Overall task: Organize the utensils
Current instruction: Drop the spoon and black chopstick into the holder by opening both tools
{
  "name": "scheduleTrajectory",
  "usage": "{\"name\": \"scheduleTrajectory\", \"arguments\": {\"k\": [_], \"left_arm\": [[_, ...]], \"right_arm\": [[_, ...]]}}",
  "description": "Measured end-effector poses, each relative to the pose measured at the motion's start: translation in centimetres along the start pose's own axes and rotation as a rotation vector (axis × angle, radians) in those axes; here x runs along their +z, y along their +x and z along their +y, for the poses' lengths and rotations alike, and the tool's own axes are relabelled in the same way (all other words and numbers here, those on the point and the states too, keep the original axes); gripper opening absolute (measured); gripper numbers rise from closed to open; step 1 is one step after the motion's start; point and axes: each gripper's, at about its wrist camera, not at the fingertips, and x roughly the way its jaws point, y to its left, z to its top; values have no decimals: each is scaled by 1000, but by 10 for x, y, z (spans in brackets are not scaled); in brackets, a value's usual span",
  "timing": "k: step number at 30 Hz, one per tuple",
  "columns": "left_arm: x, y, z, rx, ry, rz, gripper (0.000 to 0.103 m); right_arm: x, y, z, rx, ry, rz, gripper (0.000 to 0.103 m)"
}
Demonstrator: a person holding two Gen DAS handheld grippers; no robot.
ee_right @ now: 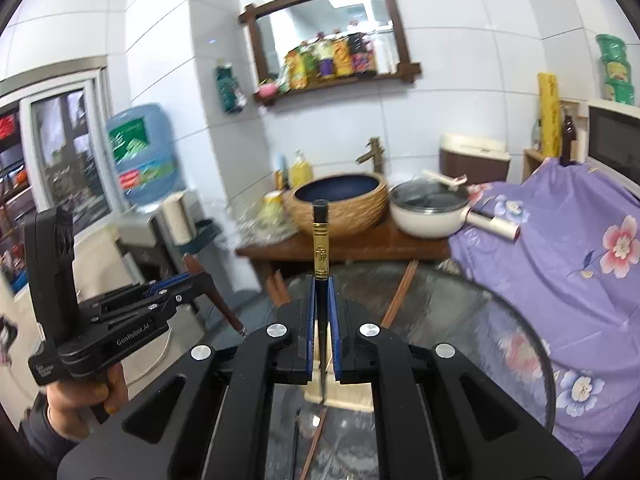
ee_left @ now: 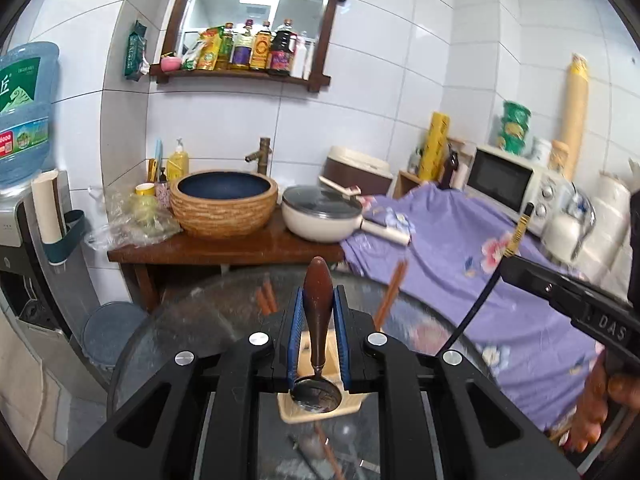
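Spoon (ee_left: 317, 312), brown wooden handle and round metal bowl: clamped between blue pads of left gripper (ee_left: 318, 300), handle end pointed up and away, bowl nearest the camera; raised above round glass-topped table (ee_left: 192, 320). Chopstick (ee_right: 320, 248), slim, black, with gold-banded top: pinched upright in right gripper (ee_right: 320, 292), jaws fully together on it, likewise above the table. Pale wooden tray (ee_left: 316, 410): lay on the table glass, directly beneath both grippers. Reddish-brown wooden chopsticks (ee_left: 390, 296): leaned at the table's far edge, a second short pair (ee_left: 266, 298) just left of them; one more seen blurred on the glass nearer than the tray. Sink, woven-textured round basin with blue inside (ee_left: 224, 204): stood on a dark wooden counter beyond the table. Cream lidded pan (ee_left: 320, 216): beside the sink, right. Purple flowered cloth (ee_left: 460, 248): draped right of the table.
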Motion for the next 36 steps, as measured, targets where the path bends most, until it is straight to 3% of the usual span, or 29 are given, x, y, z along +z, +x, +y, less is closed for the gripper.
{"name": "scheduleTrajectory", "arguments": {"k": [5,9,15,22,36], "left_arm": [[21,25,0,32,-35,-36,15],[12,50,5,38,-76,-27,15],[-23,77,15,67,-88,9,15],[-54,92,13,68,-30,42,15],[-92,122,22,88,-38,151,15]], "right_arm": [[26,19,-1,-59,-5,-43,7],[22,40,-3,-103,-31,-64,7],[-16,76,-14,-132,-44,-11,7],[-52,97,-26,-130,-16,34,7],[-86,117,-34,-122,0,81,4]]}}
